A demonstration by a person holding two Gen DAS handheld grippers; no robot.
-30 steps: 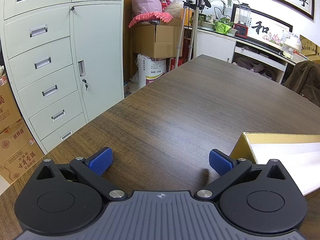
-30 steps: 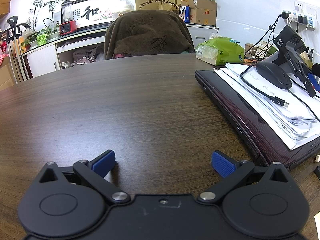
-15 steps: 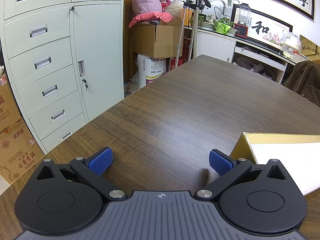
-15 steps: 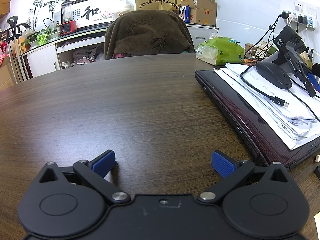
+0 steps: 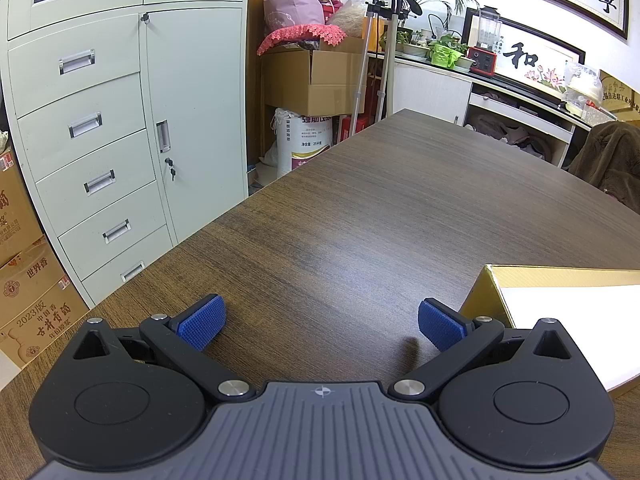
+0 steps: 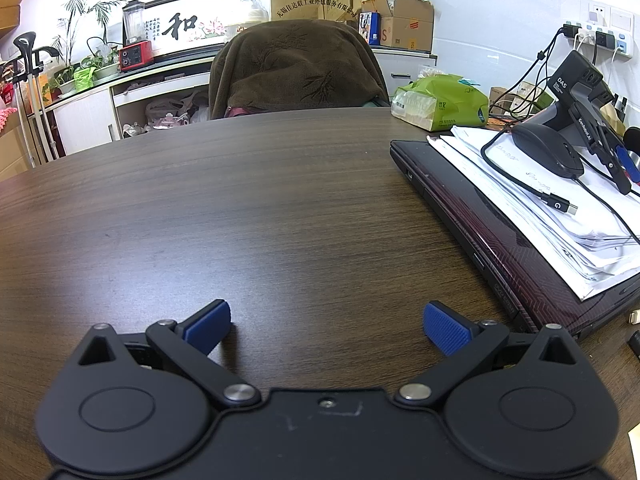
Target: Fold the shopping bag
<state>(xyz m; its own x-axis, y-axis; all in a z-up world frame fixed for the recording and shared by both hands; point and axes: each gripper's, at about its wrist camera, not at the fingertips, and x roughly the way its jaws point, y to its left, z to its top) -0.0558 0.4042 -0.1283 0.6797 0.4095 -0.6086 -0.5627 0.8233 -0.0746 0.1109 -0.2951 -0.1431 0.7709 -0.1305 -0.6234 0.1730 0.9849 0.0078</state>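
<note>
Two grippers sit low over a dark wooden worktop (image 5: 360, 220), and both have their jaws spread wide with nothing in them. The left gripper (image 5: 320, 322) has blue pads (image 5: 200, 322). Just to its right lies the shopping bag (image 5: 560, 320) — flat on the worktop, white on top with a gold edge. The bag's near corner is close beside the right-hand pad, but I cannot tell if they touch. The right gripper (image 6: 326, 324) looks across bare wood at a chair (image 6: 296, 68) with a brown cover. On its right a dark laptop (image 6: 500, 240) lies shut — a pile of papers (image 6: 560, 208) and a black mouse (image 6: 548, 150) rest on it.
</note>
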